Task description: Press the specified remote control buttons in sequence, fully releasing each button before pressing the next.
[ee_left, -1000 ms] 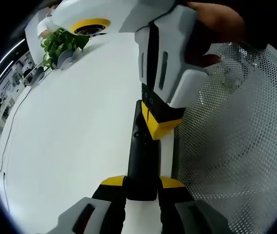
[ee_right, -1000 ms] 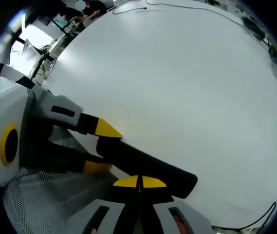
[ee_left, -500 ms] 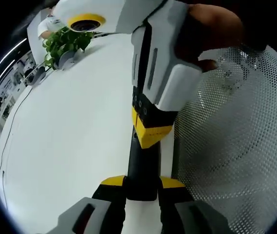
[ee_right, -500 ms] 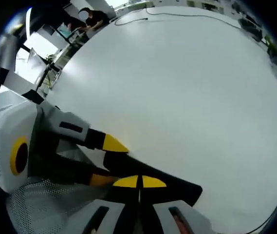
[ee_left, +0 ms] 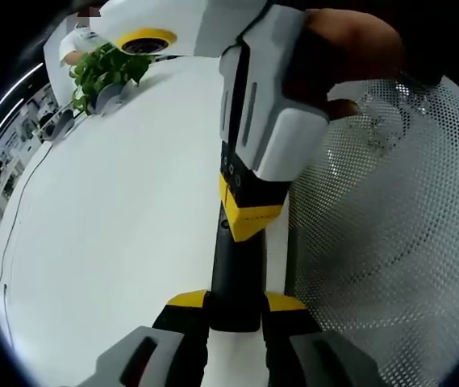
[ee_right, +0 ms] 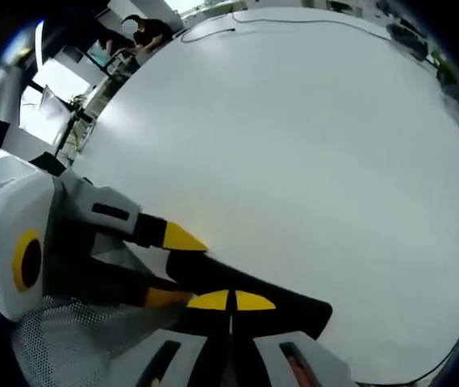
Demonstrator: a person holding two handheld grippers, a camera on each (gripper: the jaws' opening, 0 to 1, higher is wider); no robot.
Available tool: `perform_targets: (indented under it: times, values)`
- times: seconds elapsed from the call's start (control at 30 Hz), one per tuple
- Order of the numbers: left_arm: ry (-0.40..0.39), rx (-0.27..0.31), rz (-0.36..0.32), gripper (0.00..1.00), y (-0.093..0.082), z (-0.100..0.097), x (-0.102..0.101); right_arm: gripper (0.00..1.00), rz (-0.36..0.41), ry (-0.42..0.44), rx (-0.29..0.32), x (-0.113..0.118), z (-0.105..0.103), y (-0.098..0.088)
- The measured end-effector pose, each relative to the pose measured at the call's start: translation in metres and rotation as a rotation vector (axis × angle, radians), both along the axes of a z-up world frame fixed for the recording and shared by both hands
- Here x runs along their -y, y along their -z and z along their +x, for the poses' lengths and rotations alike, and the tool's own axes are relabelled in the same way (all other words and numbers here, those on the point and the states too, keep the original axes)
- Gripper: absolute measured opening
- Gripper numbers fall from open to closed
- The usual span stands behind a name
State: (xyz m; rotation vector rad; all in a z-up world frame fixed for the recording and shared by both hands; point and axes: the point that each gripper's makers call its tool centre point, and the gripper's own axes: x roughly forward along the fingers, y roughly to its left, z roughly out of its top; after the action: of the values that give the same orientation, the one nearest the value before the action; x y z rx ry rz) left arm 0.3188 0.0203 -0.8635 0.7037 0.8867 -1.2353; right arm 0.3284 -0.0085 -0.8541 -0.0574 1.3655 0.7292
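A slim black remote [ee_left: 235, 266] lies lengthwise on the white table [ee_left: 116, 210]. My left gripper [ee_left: 235, 303] is shut on its near end, one yellow fingertip on each side. My right gripper [ee_left: 251, 214] comes down from above, held by a hand [ee_left: 350, 40], with its yellow tips together on the remote's top face. In the right gripper view my right gripper [ee_right: 231, 301] is shut, its tips resting on the remote [ee_right: 285, 292]. There the left gripper [ee_right: 173, 268] reaches in from the left and clamps the remote's other end.
A white perforated mesh basket [ee_left: 390, 242] stands right beside the remote, and its mesh [ee_right: 68, 339] appears under the left gripper. A green plant [ee_left: 100, 72] sits at the table's far corner. A cable [ee_right: 213, 32] and a person [ee_right: 144, 28] are at the far edge.
My right gripper has slid a little along the remote toward the left gripper's jaws. The left gripper and the remote have stayed put.
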Motion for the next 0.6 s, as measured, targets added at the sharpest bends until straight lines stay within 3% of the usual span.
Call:
perform_targets:
  times: [0.1, 0.3, 0.43, 0.6]
  values:
    - [0.002, 0.000, 0.002, 0.25, 0.0003, 0.0002, 0.0002, 0.00, -0.004, -0.006, 0.008, 0.0002, 0.0010, 0.0007]
    - [0.005, -0.002, 0.006, 0.25, 0.0005, 0.0009, 0.0007, 0.00, -0.022, 0.079, -0.040, -0.0017, 0.0047, 0.0022]
    - [0.002, -0.002, 0.004, 0.25, 0.0008, 0.0009, 0.0007, 0.00, -0.088, 0.015, 0.014, -0.0023, 0.0029, 0.0019]
    - [0.010, 0.001, 0.006, 0.25, 0.0008, 0.0010, 0.0007, 0.00, -0.068, 0.006, 0.049, -0.0008, 0.0022, 0.0013]
